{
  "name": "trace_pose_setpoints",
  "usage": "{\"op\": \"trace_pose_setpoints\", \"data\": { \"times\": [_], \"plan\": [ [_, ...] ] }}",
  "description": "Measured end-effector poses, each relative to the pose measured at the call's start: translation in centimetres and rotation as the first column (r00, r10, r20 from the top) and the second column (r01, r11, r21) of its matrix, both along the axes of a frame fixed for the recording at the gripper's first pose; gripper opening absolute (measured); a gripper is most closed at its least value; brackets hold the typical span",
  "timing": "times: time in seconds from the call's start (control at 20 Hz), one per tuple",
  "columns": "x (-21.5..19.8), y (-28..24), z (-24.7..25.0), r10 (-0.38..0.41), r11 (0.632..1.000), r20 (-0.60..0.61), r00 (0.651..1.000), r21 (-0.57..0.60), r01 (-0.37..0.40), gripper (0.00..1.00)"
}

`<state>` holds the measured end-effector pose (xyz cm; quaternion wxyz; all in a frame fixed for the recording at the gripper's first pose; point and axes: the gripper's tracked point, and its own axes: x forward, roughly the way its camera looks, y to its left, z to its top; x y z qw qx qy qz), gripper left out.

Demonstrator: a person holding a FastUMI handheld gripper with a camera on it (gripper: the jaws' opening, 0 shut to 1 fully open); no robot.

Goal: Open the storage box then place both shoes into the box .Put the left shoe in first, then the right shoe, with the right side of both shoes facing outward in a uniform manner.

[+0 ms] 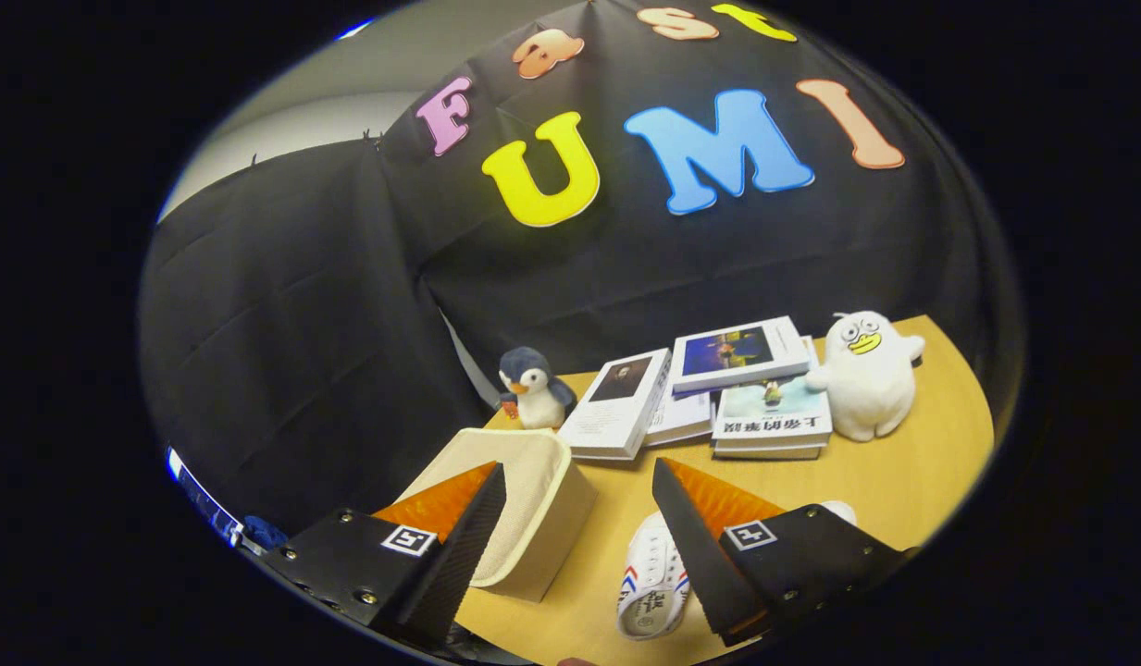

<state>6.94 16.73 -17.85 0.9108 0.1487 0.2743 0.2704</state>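
The black cloth wall (329, 305) hangs in loose folds behind everything, draped and creased, and closes off the far side of the scene. Below it spreads the wooden table (903, 481), smooth and light brown, with a curved far edge; a broad bare stretch of it lies between the fingers and runs on towards the books. The storage box (533, 518) stands just ahead of the left finger, a cream, fabric-covered rectangular box with soft rounded rims, its top open and its inside pale and woven-looking; its near corner is partly hidden behind that finger. Beyond the open stretch, a loose pile of books (737, 388) lies flat, glossy covers overlapping at slight angles. Just beside the pile sits a white plush duck (866, 375), rounded and fuzzy, near the table's far edge. A white shoe (653, 583) with laces and striped side marks lies on the table touching the inner side of the right finger, its toe pointing towards the camera. A small plush penguin (533, 388) stands behind the box. The gripper (579, 476) hangs above the table with its fingers spread wide, holding nothing.
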Motion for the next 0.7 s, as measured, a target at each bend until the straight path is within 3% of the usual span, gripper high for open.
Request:
{"op": "trace_pose_setpoints", "data": {
  "times": [0.1, 0.25, 0.7],
  "plan": [
    [-0.5, 1.7, -1.8, 0.044, 0.998, -0.075, 0.996, 0.039, -0.042, 0.97],
    [-0.7, 3.8, -3.9, 0.067, 0.991, -0.178, 0.982, 0.122, -0.046, 0.97],
    [-1.4, 9.5, -9.8, 0.194, 0.96, -0.386, 0.902, 0.266, -0.093, 0.96]
  ]
}}
